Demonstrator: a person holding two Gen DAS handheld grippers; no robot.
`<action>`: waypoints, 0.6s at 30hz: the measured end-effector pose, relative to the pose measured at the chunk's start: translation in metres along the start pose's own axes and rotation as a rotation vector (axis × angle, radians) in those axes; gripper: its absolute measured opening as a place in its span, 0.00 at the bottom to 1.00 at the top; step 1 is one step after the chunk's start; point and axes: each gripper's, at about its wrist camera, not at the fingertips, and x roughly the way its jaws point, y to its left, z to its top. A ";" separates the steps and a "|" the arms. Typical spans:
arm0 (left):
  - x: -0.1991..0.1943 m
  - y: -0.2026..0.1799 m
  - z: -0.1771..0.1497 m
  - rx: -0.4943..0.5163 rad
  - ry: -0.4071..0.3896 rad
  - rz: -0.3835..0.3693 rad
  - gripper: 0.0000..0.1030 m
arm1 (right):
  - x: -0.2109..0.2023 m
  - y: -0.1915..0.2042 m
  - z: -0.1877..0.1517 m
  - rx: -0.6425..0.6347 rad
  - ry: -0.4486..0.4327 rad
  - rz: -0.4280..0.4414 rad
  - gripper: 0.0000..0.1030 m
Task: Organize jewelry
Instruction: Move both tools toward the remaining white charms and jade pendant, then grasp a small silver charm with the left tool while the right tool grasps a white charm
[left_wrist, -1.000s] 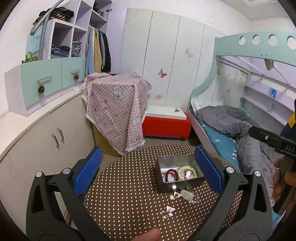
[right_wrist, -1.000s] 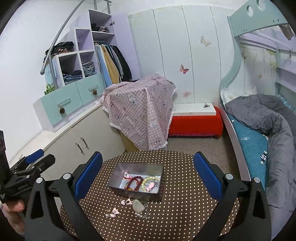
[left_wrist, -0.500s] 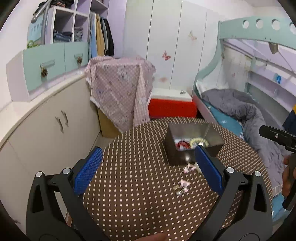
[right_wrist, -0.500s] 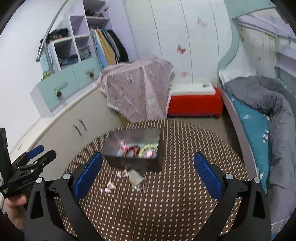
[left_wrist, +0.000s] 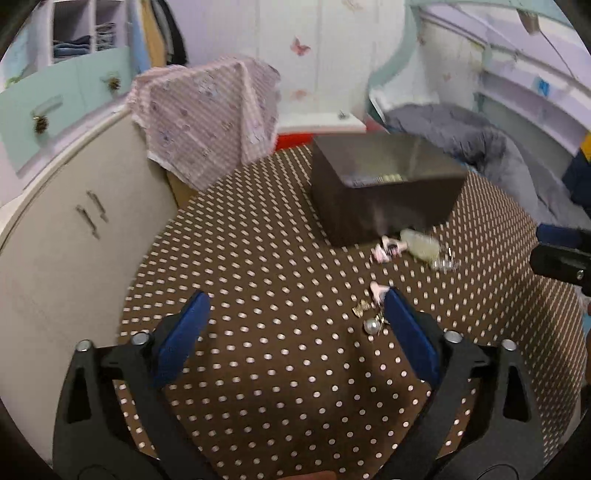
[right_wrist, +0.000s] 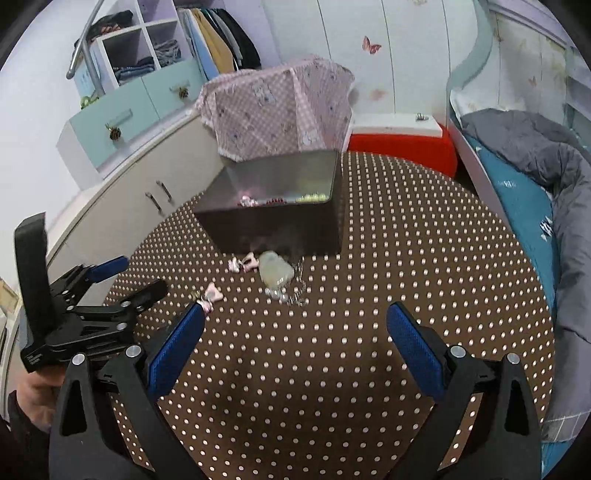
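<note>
Since a second ago: both claws have dropped low and moved in towards the tin; its inside, open to view before, is now mostly hidden behind its near wall.
Surface (right_wrist: 424, 258): round, brown cloth with pale dots, spread under and ahead of both claws.
Tin box (right_wrist: 280, 206): ahead of both claws, a little left of centre for the right one, ahead and to the right for the left one. Some beads and a pink piece already lie inside.
Right claw (right_wrist: 295, 339): wide open, empty, fingers level and low over the surface, aimed at the loose pieces.
Left claw (left_wrist: 295, 325): also spread wide and holding nothing; its right fingertip sits just beside the pearl earring. The view is blurred, so it looks to be in motion.
Pale pendant (right_wrist: 273, 271): straight ahead of the right claw, just in front of the tin wall, with a thin chain (right_wrist: 295, 295) trailing towards the claw.
Pink bow pieces (right_wrist: 243, 264): just left of the pendant, by the tin.
Pearl earring (left_wrist: 371, 325): nearest the left claw, with another pink piece (left_wrist: 376, 290) just beyond it.
Doing it well: I'd judge the step is picking a loose piece. Take one item per claw, come down square, close gently, and mind the chain dragging its neighbours.
</note>
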 end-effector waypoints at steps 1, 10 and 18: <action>0.006 -0.001 -0.001 0.010 0.014 -0.004 0.86 | 0.002 0.000 -0.002 0.003 0.008 0.001 0.92; 0.029 -0.008 -0.001 0.053 0.070 -0.065 0.67 | 0.020 0.005 -0.011 0.001 0.060 0.011 0.92; 0.034 -0.012 0.003 0.089 0.092 -0.114 0.35 | 0.025 0.011 -0.015 -0.007 0.075 0.019 0.92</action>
